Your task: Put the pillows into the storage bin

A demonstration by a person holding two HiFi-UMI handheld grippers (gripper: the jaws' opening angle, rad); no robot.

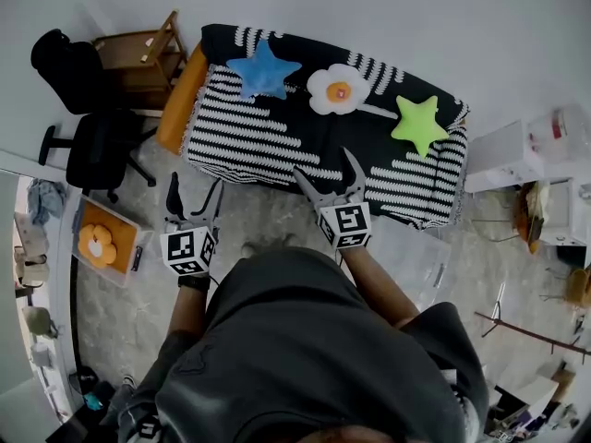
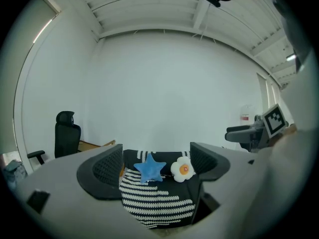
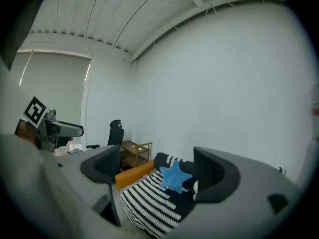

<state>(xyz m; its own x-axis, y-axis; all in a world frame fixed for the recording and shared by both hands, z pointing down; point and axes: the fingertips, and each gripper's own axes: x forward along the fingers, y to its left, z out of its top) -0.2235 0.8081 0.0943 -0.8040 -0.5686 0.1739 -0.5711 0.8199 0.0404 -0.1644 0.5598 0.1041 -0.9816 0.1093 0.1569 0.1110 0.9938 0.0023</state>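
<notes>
The person is standing in front of a low couch (image 1: pixel 277 141) draped in a black-and-white striped blanket, holding both grippers out towards it. The left gripper (image 1: pixel 196 192) is hanging over the floor short of the couch with its jaws spread wide and nothing between them. The right gripper (image 1: pixel 325 169) is reaching just over the couch's front edge, its jaws also spread wide and holding nothing. Three pillows are lying in a row on the blanket, well apart from each other: a blue star pillow (image 1: pixel 263 70) towards the left, a white flower pillow (image 1: pixel 338 89) with an orange centre in the middle, and a green star pillow (image 1: pixel 418 123) near the right end. Neither gripper is touching any of them. What looks like a clear storage bin (image 1: pixel 423 264) is sitting on the floor beside the person's right arm. Off to the left, an orange tray (image 1: pixel 129 238) is carrying an orange flower shape, and a black office chair (image 1: pixel 97 146) is standing beside a wooden shelf (image 1: pixel 138 58).
</notes>
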